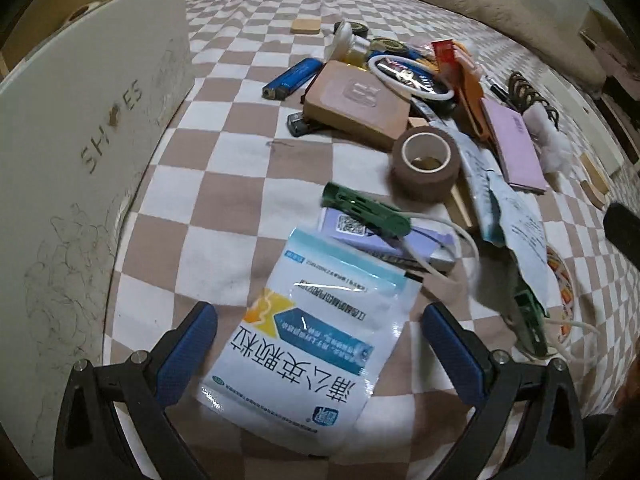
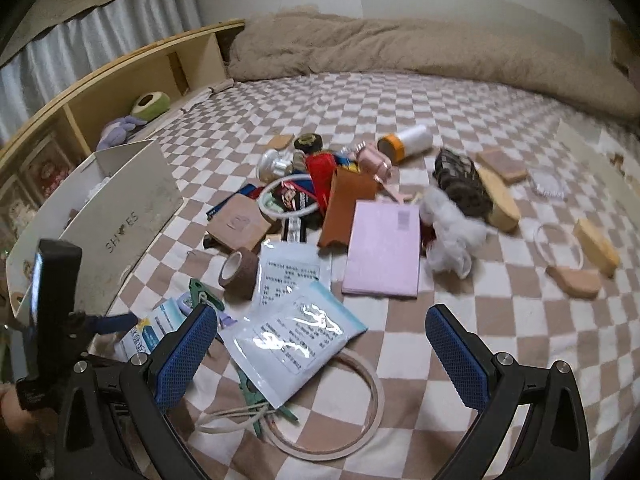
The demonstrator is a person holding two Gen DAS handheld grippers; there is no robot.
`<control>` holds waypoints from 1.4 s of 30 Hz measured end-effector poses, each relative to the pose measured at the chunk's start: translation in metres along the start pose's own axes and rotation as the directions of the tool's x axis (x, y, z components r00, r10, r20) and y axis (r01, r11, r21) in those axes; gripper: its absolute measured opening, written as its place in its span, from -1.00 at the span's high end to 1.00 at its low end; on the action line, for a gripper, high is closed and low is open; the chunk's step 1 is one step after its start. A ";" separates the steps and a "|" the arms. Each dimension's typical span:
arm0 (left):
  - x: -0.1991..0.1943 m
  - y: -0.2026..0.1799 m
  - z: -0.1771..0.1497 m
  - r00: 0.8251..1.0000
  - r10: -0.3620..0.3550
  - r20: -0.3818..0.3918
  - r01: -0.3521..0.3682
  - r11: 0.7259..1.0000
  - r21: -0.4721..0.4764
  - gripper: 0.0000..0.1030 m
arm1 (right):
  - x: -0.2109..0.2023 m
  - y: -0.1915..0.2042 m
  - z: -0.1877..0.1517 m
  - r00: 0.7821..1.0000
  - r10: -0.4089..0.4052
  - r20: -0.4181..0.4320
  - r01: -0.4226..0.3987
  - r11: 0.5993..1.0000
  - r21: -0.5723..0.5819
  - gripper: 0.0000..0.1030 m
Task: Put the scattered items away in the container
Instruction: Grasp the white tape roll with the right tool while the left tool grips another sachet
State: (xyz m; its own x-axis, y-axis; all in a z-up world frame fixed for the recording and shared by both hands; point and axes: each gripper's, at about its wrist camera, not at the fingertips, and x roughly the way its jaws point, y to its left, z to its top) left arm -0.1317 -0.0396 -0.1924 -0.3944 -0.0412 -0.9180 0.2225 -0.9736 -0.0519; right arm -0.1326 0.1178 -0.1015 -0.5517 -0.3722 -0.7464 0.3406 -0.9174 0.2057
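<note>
I'm working over a checkered sheet (image 2: 460,320), soft and slightly rumpled, with the shoebox (image 1: 92,128), a stiff white card wall printed with lettering, standing just to my left. The clutter sits in a loose heap mid-bed: a flat pink pad (image 2: 382,250), a tan box (image 1: 356,102), a fuzzy brown tape roll (image 1: 424,160), a thin hoop (image 2: 340,412). My left gripper (image 1: 320,354) is spread wide and holding nothing, its blue ribbed pads either side of a glossy sachet (image 1: 312,344) lying flat between them. I'd lower until the pads straddle the sachet's edges, then close slowly, since slick film may buckle or slip. My right gripper (image 2: 320,354) is likewise released, hovering above a second sachet (image 2: 296,340) and a green clip (image 1: 364,208).
</note>
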 end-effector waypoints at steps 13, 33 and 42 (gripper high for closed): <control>0.004 -0.003 -0.008 1.000 0.021 -0.011 -0.020 1.000 0.010 -1.00 | -0.002 -0.001 -0.046 0.998 -0.019 -0.056 0.016 0.999 -0.039 -1.00; -0.012 0.000 -0.017 0.996 -0.088 0.023 0.087 0.996 0.012 -0.47 | -0.004 0.041 -0.087 0.976 -0.137 -0.166 0.095 0.967 -0.236 -1.00; -0.013 0.001 -0.013 0.985 -0.170 0.039 0.170 0.985 -0.013 -0.29 | 0.021 0.015 -0.075 0.963 -0.170 -0.207 0.140 0.979 -0.150 -1.00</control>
State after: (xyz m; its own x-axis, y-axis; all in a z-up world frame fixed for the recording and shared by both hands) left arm -0.1151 -0.0368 -0.1859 -0.4612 0.1157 -0.8797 0.1641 -0.9633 -0.2127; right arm -0.0821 0.1072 -0.1611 -0.4317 -0.1735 -0.8852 0.3697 -0.9291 0.0018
